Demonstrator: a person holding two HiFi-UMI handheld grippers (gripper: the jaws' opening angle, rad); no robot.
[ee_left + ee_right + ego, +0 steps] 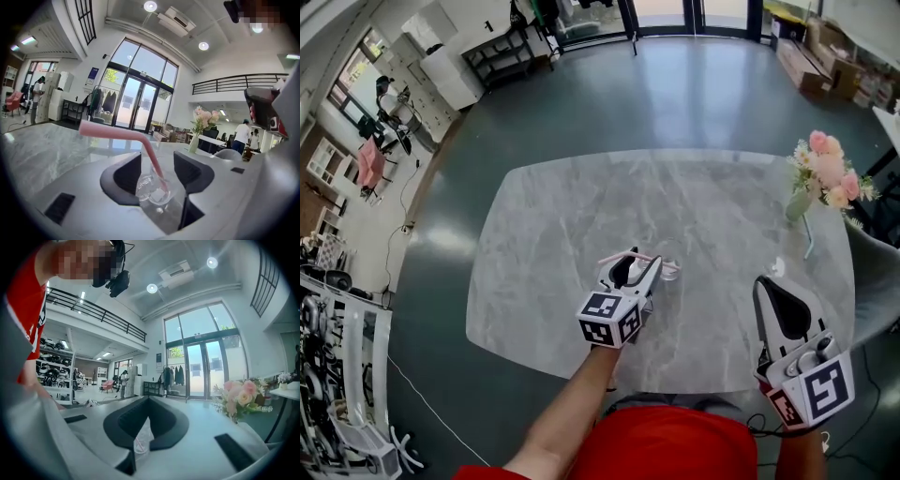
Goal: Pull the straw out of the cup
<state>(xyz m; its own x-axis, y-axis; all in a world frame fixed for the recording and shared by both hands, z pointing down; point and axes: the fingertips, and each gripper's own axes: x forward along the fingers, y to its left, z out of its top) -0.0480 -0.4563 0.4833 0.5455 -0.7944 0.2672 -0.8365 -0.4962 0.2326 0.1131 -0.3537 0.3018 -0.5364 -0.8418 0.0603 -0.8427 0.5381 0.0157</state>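
Observation:
A small clear cup (152, 188) stands on the grey marble table (562, 216) with a pink bent straw (147, 146) in it, its top arm bent over to the left. My left gripper (158, 160) is open, one dark pad on each side of the cup and neither pressing on it. In the head view the left gripper (645, 262) lies low over the table's middle, with the straw (623, 255) across its tips and the cup (669, 271) at their right. My right gripper (763, 282) hovers at the table's right front, shut (149, 399). A clear scrap shows in its slit; whether it is held is unclear.
A vase of pink flowers (821, 176) stands at the table's right edge. A small pale object (778, 267) lies just beyond the right gripper. The table's near edge runs just in front of the person's red shirt. Dark floor surrounds the table.

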